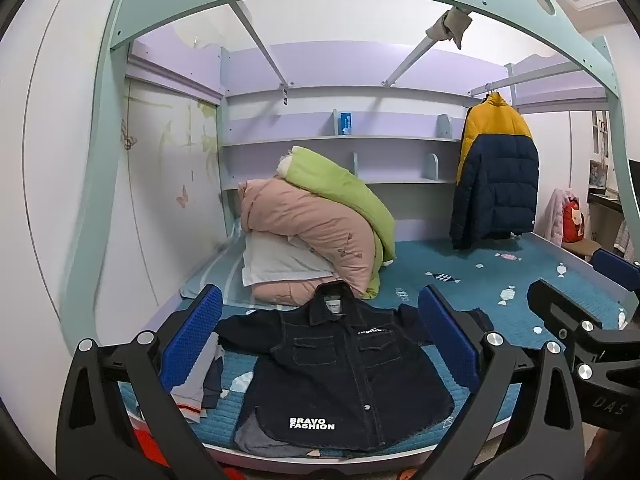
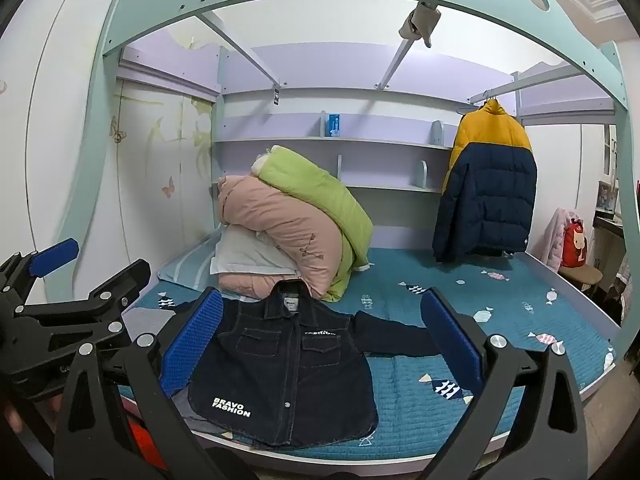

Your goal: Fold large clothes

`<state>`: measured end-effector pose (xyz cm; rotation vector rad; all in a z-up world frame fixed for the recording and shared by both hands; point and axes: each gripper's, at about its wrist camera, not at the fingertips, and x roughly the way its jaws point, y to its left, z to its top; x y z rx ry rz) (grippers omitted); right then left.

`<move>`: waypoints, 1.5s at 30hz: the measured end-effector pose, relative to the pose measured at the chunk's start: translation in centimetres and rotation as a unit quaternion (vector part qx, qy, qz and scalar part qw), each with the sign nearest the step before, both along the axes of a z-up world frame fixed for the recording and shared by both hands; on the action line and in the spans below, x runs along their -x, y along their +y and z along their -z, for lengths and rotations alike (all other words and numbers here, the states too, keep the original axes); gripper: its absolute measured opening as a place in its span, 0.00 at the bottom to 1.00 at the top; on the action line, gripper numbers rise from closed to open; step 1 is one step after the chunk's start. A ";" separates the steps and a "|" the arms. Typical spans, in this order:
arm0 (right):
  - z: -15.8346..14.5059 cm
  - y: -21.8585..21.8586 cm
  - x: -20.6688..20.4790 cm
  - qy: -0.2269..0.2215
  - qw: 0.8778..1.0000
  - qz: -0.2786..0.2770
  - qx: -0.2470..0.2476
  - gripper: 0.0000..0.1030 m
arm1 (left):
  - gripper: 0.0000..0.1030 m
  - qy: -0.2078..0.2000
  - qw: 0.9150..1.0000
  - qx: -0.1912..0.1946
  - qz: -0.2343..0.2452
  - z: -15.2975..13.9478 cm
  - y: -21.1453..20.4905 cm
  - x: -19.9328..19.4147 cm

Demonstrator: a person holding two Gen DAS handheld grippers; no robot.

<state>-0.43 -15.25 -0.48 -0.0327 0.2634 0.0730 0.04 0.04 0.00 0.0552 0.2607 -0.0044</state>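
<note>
Both grippers are spread wide with nothing between the pads. The left gripper (image 1: 320,336), black frame with blue ribbed fingers, hangs in front of the bed's near edge, and the right gripper (image 2: 322,334) sits just beside it, same build, same slight downward tilt. Neither touches any cloth.

The thing to fold is the dark navy denim shirt-jacket with white stitching and "BRAVO FASHION" print (image 1: 340,376), lying front-up and buttoned near the edge of the teal quilted bedspread with candy and fish prints (image 2: 460,300). One sleeve stretches out flat to the side. The other looks bunched over a loose pile of grey and dark clothes (image 1: 202,380) at the jacket's side, and more grey fabric pokes out from under the hem.

That's where I'd expect trouble: grab the hem or that bunched sleeve and you could pinch the grey stuff along with it and drag it into the fold. Denim is stiff too, so a shallow pinch may slip. Behind, the pink and green rolled duvets (image 1: 320,224) crowd the collar, leaving little room to slide it back.
</note>
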 end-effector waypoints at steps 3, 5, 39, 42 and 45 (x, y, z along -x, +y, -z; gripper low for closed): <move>0.0 -0.1 0.0 0.003 1.000 -0.001 -0.002 0.93 | 0.95 -0.001 1.000 -0.001 0.001 0.0 0.0 0.0; 0.0 -0.1 0.0 0.002 1.000 -0.001 -0.002 0.93 | 0.95 0.000 1.000 -0.001 0.000 0.0 0.0 0.0; 0.1 -0.3 0.2 -0.002 1.000 0.000 -0.005 0.93 | 0.95 -0.003 1.000 -0.003 -0.002 -0.1 -0.3 0.4; -0.2 -0.3 0.2 -0.002 1.000 0.000 -0.004 0.93 | 0.95 -0.004 1.000 -0.003 -0.001 -0.1 -0.2 0.5; -0.2 -0.4 0.1 -0.002 1.000 -0.001 -0.005 0.93 | 0.95 -0.004 1.000 -0.003 -0.001 -0.1 -0.2 0.4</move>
